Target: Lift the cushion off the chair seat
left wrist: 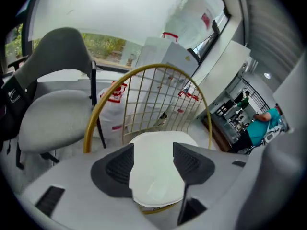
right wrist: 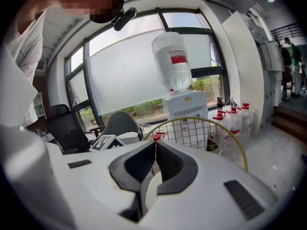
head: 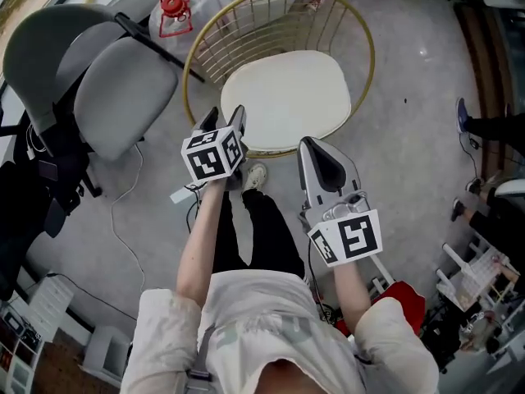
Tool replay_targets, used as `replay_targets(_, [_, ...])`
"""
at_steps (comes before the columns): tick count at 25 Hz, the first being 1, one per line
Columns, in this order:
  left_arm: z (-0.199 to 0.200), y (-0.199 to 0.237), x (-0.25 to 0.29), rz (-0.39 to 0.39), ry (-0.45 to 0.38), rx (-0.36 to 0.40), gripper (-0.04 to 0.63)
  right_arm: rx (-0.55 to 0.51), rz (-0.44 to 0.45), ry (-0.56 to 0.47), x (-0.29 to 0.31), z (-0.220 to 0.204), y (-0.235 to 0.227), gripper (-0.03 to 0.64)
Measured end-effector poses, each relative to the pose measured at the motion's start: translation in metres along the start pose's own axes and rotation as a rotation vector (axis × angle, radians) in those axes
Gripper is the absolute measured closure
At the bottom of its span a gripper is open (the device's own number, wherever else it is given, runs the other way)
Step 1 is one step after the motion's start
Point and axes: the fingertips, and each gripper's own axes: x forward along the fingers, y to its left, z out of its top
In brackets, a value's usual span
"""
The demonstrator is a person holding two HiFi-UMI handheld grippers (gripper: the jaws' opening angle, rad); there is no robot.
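So, cushion [head: 287,97]: it's sitting flat on the seat of the gold wire chair [head: 271,11], covering pretty much the whole seat, with nothing lying on top of it.
Step in hand: I'm reading this as the approach, not the lift. Neither tool is touching the cushion and it's lying undisturbed.
Left gripper [head: 225,117]: it's hanging over the near left edge of the seat with its jaws spread wide. Its own view is framing the cushion in the gap, but the pads aren't pressing on anything.
Right gripper [right wrist: 154,145]: it's hovering off the front right of the seat, with its jaw tips meeting and nothing pinched between them.
Next move: my guess is the left one is needing to drop onto the near rim, get one jaw under and one over, then pinch. The right one is needing to open before it can help on its side. The cushion is looking soft, so a one-edge grab is probably going to let it sag.
Wire chair as a basket: the curved back is cupping the cushion on the far side, so coming up and toward the person is looking like the easy way out.
Big bottle [right wrist: 171,61]: it's standing upside down on the water cooler [right wrist: 184,104] behind the chair, and I can't tell how full it is.
Red-capped jugs [right wrist: 237,119]: they're sitting on the floor beside the cooler, too small to tell what's in them.
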Motion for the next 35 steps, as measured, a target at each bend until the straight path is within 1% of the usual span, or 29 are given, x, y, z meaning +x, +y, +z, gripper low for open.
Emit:
replay_targets(3, [-0.021,0.019,0.031,0.036,0.049,-0.054,0.348,0.014,0.033,0.044,0.01,-0.023,0.002,0.6])
replay_targets(7, [-0.042,0.039,0.072,0.069,0.097,-0.108,0.348,0.034,0.076,0.069,0.028,-0.043,0.006,0.598])
replay_targets(10, [-0.057,0.053,0.089,0.095,0.124,-0.16,0.348,0.046,0.105,0.087,0.041,-0.054,0.011,0.6])
replay_targets(13, [-0.065,0.059,0.102,0.074,0.121,-0.258,0.348,0.061,0.126,0.099,0.053,-0.063,0.014,0.6])
replay_targets(15, [-0.069,0.063,0.109,0.072,0.124,-0.294,0.348,0.077,0.138,0.104,0.06,-0.068,0.016,0.6])
replay_targets(19, [-0.072,0.074,0.118,0.09,0.125,-0.288,0.337,0.079,0.155,0.116,0.072,-0.076,0.022,0.6])
replay_targets(22, [-0.076,0.078,0.126,0.091,0.129,-0.294,0.296,0.075,0.173,0.126,0.078,-0.081,0.028,0.6])
replay_targets(24, [-0.081,0.081,0.132,0.088,0.144,-0.305,0.291,0.077,0.182,0.13,0.082,-0.083,0.032,0.6])
replay_targets(27, [-0.083,0.079,0.135,0.06,0.17,-0.318,0.293,0.074,0.189,0.137,0.087,-0.086,0.036,0.598])
replay_targets(29, [-0.089,0.075,0.136,0.037,0.205,-0.33,0.293,0.071,0.192,0.148,0.091,-0.089,0.038,0.6])
replay_targets(32, [-0.096,0.073,0.138,0.027,0.242,-0.327,0.314,0.064,0.194,0.16,0.096,-0.091,0.04,0.6])
replay_targets(35, [-0.095,0.073,0.137,0.034,0.237,-0.31,0.359,0.059,0.193,0.161,0.1,-0.091,0.041,0.6])
